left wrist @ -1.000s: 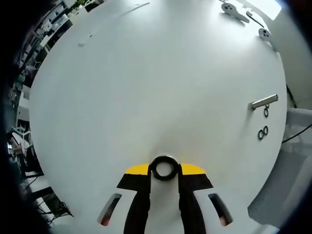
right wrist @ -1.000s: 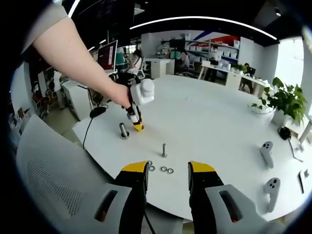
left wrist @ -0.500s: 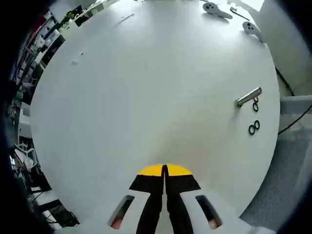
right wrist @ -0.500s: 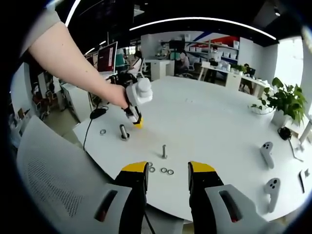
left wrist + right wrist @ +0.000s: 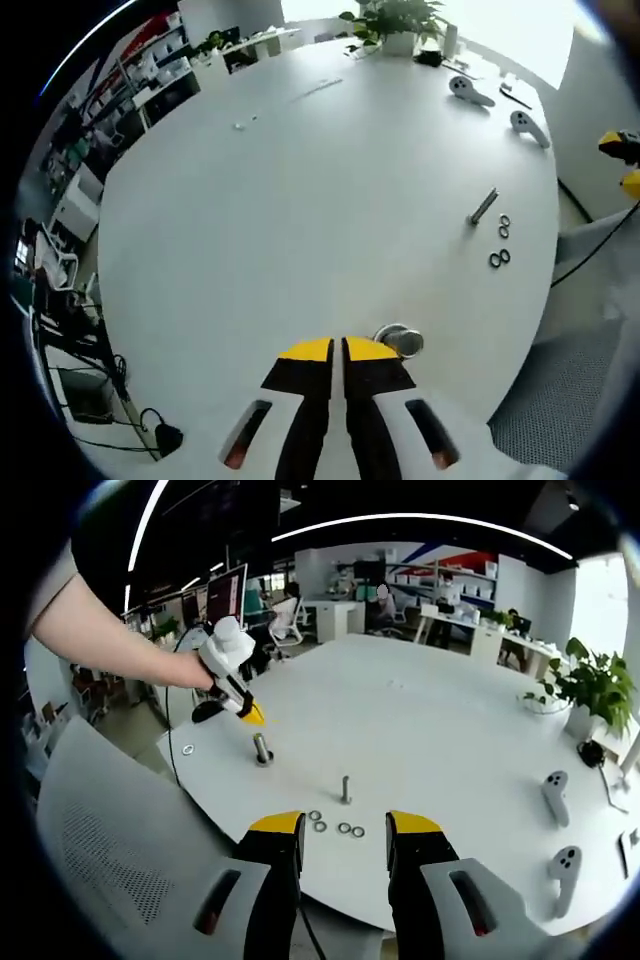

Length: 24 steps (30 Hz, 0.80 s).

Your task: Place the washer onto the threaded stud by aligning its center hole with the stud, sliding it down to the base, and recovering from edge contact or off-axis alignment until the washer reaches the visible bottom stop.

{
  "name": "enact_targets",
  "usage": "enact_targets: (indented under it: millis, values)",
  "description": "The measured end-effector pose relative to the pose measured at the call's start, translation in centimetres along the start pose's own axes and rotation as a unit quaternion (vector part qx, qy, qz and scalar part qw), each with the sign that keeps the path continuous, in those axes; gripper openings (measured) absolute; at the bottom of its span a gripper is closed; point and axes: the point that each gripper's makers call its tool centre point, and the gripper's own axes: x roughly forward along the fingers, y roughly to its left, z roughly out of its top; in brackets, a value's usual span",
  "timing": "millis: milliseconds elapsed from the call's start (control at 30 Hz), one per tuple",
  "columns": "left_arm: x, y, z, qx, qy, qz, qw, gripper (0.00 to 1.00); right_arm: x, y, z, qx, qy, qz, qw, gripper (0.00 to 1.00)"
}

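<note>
My left gripper [image 5: 337, 346] is shut with nothing between its jaws. Just right of its tips stands a short threaded stud [image 5: 400, 341] on the white table [image 5: 300, 180]. In the right gripper view a hand holds that left gripper [image 5: 243, 710] above and to the left of the same stud [image 5: 262, 748], clear of it. A loose washer [image 5: 188, 750] lies flat on the table left of the stud, near the edge. My right gripper [image 5: 345, 828] hangs open and empty over the near table edge. I cannot tell whether a washer sits at the stud's base.
A second, thinner stud [image 5: 345, 788] stands mid-table with several washers [image 5: 343, 828] in front of it; the same stud [image 5: 484, 207] and washers [image 5: 498, 258] appear at the right. Two white controllers [image 5: 553, 790] and a potted plant [image 5: 590, 685] lie farther right. A grey mesh chair [image 5: 110, 850] is at the lower left.
One second ago a ring sat between my left jaws; they have since shut without it. A loose washer now lies beside the stud, and the left gripper has lifted away from it.
</note>
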Motion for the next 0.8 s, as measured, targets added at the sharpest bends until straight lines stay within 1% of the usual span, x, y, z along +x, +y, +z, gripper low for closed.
enact_targets:
  millis: [67,133,200,300,333,433,533,633,667,800]
  values:
    - [-0.4,-0.4,-0.5,-0.006,-0.007,0.002,1.0000,0.02,0.1,0.2,-0.3,-0.004,0.009,0.004,0.9999,0.34]
    - [-0.9,-1.2,-0.6,-0.020,-0.018,-0.004,0.9996,0.03,0.2,0.4,-0.4,-0.006,0.011,0.008,0.9999,0.34]
    - [-1.4,-1.8,-0.4,-0.030,-0.031,-0.008,0.9990,0.04,0.2,0.4,-0.4,-0.008,0.011,0.009,0.9999,0.34]
    - [-2.4,-2.5,0.1,-0.045,-0.058,-0.010,0.9973,0.05,0.1,0.4,-0.3,-0.004,0.008,0.011,0.9999,0.34]
    - [-2.9,-3.0,0.3,-0.053,-0.068,-0.013,0.9962,0.05,0.1,0.5,-0.3,-0.004,0.008,0.012,0.9999,0.34]
    - [-4.2,-3.5,0.5,-0.055,-0.088,-0.008,0.9946,0.05,0.1,0.7,-0.3,-0.008,0.008,0.017,0.9998,0.34]
    - [-6.0,-4.2,0.8,-0.063,-0.115,-0.008,0.9913,0.06,0.2,0.8,-0.2,-0.007,0.007,0.019,0.9998,0.34]
    - [-7.2,-4.4,0.8,-0.070,-0.134,-0.009,0.9885,0.06,0.2,1.0,-0.2,-0.007,0.006,0.024,0.9997,0.34]
    - [-7.9,-4.5,0.8,-0.073,-0.142,-0.006,0.9871,0.06,0.2,1.1,-0.1,-0.007,0.006,0.025,0.9996,0.34]
    - [-9.9,-5.0,0.3,-0.087,-0.162,-0.008,0.9829,0.06,0.1,1.2,0.1,-0.006,0.001,0.029,0.9996,0.34]
